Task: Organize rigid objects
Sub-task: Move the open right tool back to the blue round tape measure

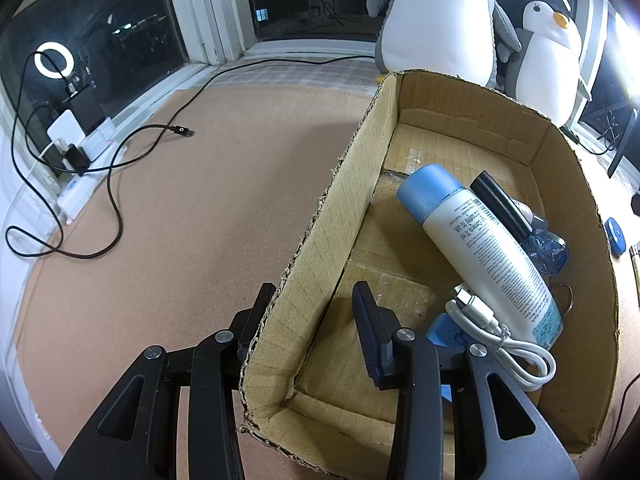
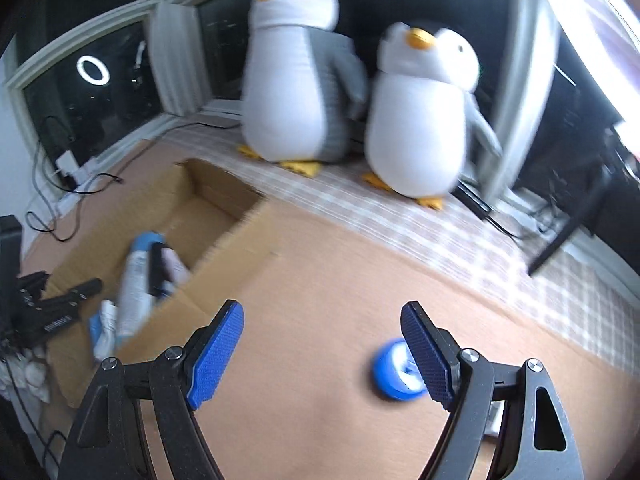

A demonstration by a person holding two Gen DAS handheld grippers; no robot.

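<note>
One small blue roll (image 2: pixel 394 374) sits by your wide-open right gripper's (image 2: pixel 322 354) right finger; light, rigid, apt to roll, so pinch its flat faces. Your left gripper (image 1: pixel 316 312) clamps the cardboard box (image 1: pixel 320 220) wall.

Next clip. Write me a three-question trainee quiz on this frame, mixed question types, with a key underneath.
1. True or false: the left gripper is clamped on the wall of the open brown cardboard box.
2. Which lies outside the box? A) white bottle with blue cap B) coiled white cable C) small round blue object
3. Fill in: the right gripper is ____ and holds nothing.

Key: 1 true; 2 C; 3 open
</note>
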